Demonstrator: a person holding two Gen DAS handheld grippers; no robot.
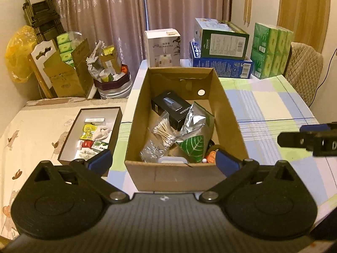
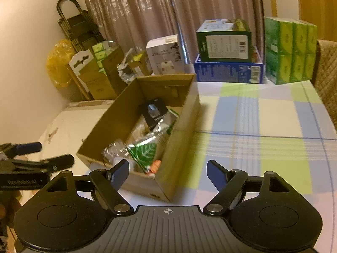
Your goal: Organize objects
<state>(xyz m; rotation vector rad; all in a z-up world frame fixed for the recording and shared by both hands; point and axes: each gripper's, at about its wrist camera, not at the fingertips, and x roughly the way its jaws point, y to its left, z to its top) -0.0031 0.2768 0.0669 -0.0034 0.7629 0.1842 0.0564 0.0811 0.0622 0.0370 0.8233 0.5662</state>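
Checked-cloth bench carried cardboard box, long axis running toward curtain. Shallow tray left of box: left view only. Left tongs, right tongs both apart, empty.

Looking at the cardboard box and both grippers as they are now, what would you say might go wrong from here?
The cardboard box sits near the table's left edge; a nudge from either open gripper could push it off toward the bed. The left gripper frames the box's near wall, so its fingers might snag the rim. Inside, the cotton swabs and foil pouch lie piled loosely and could spill if the box tips.
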